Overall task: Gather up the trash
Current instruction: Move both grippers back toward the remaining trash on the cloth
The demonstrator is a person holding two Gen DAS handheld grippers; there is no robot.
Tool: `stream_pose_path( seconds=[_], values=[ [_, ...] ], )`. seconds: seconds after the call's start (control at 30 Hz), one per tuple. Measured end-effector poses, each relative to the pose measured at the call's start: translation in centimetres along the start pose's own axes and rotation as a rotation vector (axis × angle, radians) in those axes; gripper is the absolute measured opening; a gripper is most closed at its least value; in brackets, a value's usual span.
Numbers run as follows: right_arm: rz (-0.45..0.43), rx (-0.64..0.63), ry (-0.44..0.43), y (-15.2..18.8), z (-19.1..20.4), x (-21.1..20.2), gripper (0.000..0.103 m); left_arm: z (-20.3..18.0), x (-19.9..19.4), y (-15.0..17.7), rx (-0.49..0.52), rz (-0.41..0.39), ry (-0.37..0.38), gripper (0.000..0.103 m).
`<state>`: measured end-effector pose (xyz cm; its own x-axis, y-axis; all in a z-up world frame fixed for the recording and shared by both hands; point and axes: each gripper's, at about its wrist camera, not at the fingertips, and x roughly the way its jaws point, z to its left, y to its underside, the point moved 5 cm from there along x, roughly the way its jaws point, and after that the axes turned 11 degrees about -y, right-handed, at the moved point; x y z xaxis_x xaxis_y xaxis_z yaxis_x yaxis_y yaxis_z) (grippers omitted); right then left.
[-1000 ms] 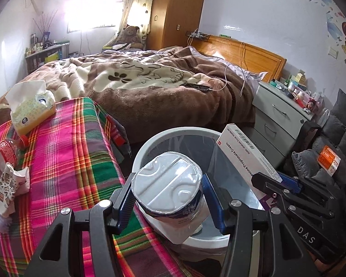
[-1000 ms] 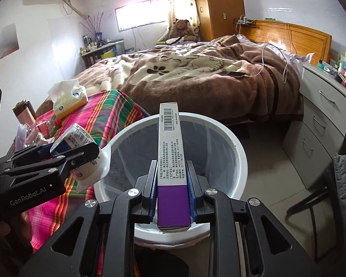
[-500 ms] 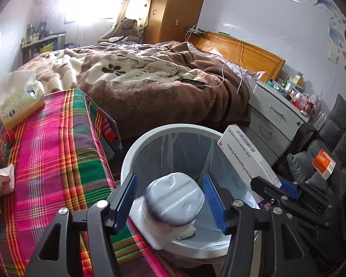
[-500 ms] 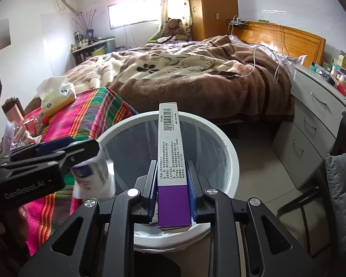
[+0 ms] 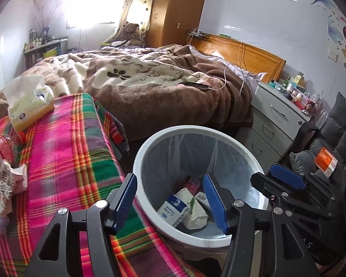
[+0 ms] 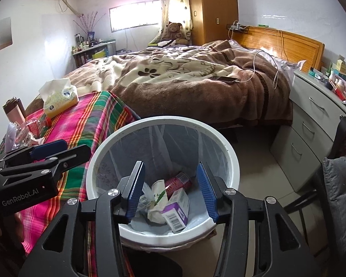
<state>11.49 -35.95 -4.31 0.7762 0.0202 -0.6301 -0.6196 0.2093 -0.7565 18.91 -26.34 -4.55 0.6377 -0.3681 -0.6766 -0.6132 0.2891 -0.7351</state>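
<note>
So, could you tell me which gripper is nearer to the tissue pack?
Left. The left gripper hangs at the bin's tablecloth side, where the tissue pack lies; the right gripper, jaws opening, hangs over the bin's far side.

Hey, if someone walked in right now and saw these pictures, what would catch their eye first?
Probably the round white plastic trash bin with its clear liner, front and centre, holding a purple-and-white cardboard box and crumpled wrappers. Both tools hang over it with nothing between their blue pads; the right tool is opening. Left of the bin lies a bright pink-and-green plaid cloth.
</note>
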Motion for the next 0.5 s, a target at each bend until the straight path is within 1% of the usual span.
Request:
stream_pose_path(
  seconds=[0.2, 0.33, 0.43, 0.5],
  values=[
    [-0.031, -0.026, -0.001, -0.4, 1.3, -0.9, 0.049, 1.5, -1.2, 0.1, -0.03, -0.007, -0.004, 0.06],
    [-0.052, -0.046, -0.003, -0.7, 2.3, -1.4, 0.049, 2.9, -2.4, 0.5, -0.044, -0.021, -0.024, 0.06],
    [-0.065, -0.062, -0.01, -0.8, 3.3, -1.6, 0.049, 4.2, -3.5, 0.8, -0.05, -0.038, -0.058, 0.06],
    [-0.074, -0.075, -0.011, -0.9, 4.0, -1.7, 0.05, 5.3, -4.3, 1.1, -0.061, -0.047, -0.067, 0.06]
  ],
)
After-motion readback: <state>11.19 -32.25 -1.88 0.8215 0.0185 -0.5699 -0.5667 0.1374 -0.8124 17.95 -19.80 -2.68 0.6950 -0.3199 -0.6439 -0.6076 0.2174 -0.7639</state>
